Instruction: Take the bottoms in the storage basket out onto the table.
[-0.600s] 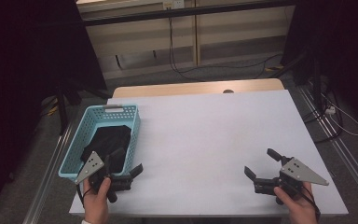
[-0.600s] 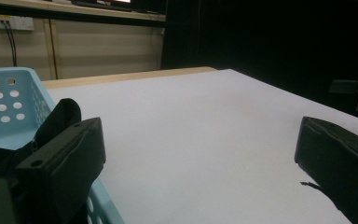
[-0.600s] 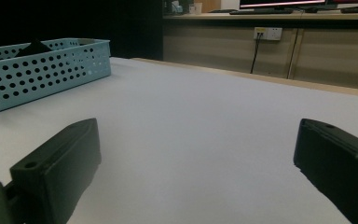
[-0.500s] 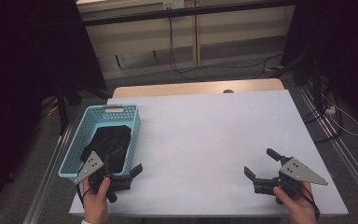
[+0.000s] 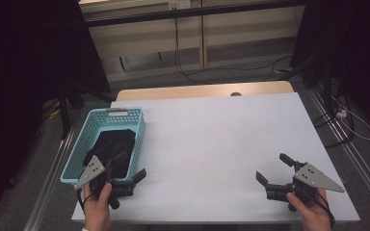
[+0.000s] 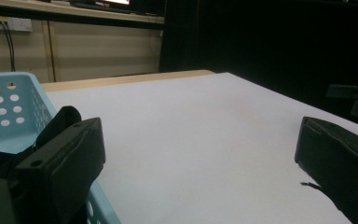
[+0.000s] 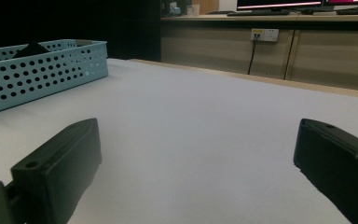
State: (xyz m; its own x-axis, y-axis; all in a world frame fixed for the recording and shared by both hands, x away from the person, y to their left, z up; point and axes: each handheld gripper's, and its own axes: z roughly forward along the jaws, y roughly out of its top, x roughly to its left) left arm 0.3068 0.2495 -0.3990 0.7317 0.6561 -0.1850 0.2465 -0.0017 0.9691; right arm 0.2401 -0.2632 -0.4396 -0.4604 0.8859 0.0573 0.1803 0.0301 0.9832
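High view first: from where I stand the white table (image 5: 212,144) runs away from the person, and both hands come in at its near edge. At about eight o'clock on the table sits a light blue perforated basket (image 5: 135,126), its long side running toward twelve, with a black cloth (image 5: 110,147) bunched inside it. The left gripper (image 5: 132,169) hovers right at the basket's near corner at seven o'clock, one jaw over the basket's inside above the cloth and the other out over the bare table just beside the wall. Its jaws stand wide apart with nothing between them. The left hand (image 5: 99,204) wraps the handle below.

Over at five o'clock, well apart from the basket, the right gripper (image 5: 275,168) rests low over the table, pointing toward nine o'clock, jaws spread wide and holding nothing; the right hand (image 5: 310,207) grips it from behind.

From the left gripper view the basket (image 6: 9,109) wall sits at nine o'clock, touching or just behind the near jaw, and a fold of the black cloth (image 6: 58,122) pokes up beside that jaw; whether the jaw touches it I cannot tell.

From the right gripper view the basket (image 7: 42,70) lies far off at ten o'clock, a dark peak of cloth (image 7: 30,48) showing above its rim, and plain white table (image 7: 196,121) between the parted jaws
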